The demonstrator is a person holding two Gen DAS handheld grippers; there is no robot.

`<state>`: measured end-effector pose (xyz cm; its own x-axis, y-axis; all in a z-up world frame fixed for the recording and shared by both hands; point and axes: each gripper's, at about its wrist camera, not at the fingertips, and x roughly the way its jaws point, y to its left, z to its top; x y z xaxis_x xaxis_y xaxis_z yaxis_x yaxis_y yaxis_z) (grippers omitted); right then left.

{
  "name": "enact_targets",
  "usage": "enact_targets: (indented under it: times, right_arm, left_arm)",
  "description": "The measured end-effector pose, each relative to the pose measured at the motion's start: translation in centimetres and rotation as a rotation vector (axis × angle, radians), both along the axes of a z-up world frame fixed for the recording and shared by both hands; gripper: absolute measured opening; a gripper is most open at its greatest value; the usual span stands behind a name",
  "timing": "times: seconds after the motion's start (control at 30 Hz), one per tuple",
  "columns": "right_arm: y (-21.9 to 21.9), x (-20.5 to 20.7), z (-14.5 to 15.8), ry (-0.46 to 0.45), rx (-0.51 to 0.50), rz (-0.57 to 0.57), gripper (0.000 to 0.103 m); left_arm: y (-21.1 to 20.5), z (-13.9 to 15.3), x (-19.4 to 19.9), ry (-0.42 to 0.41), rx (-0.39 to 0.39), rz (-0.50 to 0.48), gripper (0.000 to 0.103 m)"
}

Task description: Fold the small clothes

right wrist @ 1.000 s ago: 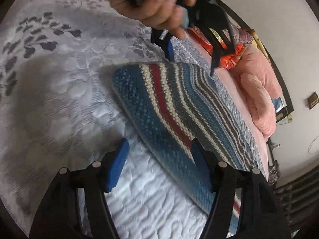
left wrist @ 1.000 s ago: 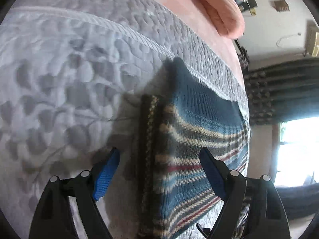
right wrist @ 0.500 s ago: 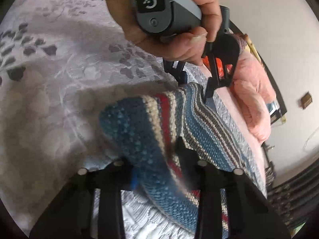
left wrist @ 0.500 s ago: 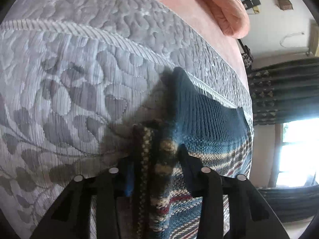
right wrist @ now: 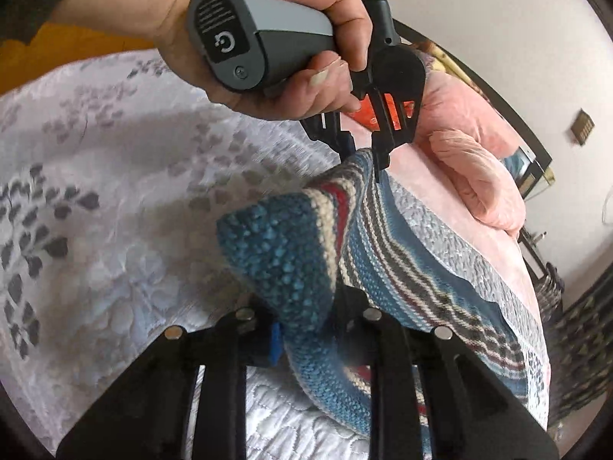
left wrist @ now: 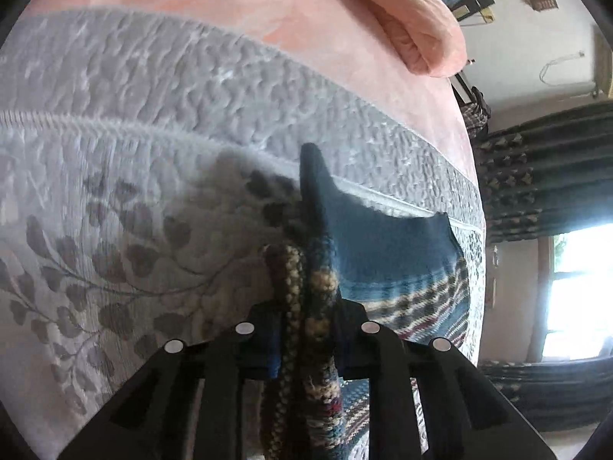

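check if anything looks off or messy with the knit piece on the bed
Nothing stands out. The striped knit garment is bunched and lifted at one edge only because the left gripper and right gripper are each shut on it. It looks undamaged; the quilted bedspread lies flat.

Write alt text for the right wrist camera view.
Right gripper pinches a lifted corner of a striped blue knit garment over a grey quilted bedspread. A hand holds the left gripper, clamped on the far corner.
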<state>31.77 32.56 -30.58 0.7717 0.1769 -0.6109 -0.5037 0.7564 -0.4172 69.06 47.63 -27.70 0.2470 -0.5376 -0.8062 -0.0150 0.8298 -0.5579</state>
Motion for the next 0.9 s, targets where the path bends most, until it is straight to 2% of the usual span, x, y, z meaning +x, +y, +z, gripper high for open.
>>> enact_targets:
  times: [0.27,0.9]
  right_arm:
    - [-2.0,0.5,3.4,-0.01,0.076,-0.038,0.015]
    - [-6.8,0.8,8.3,-0.029,0.214,-0.112,0.013]
  left_arm:
    - [-1.8,3.7,0.1,-0.03,0.058,-0.038,0.02]
    - [-7.9,10.2,0.2,-0.087,0.161,-0.089,0.019]
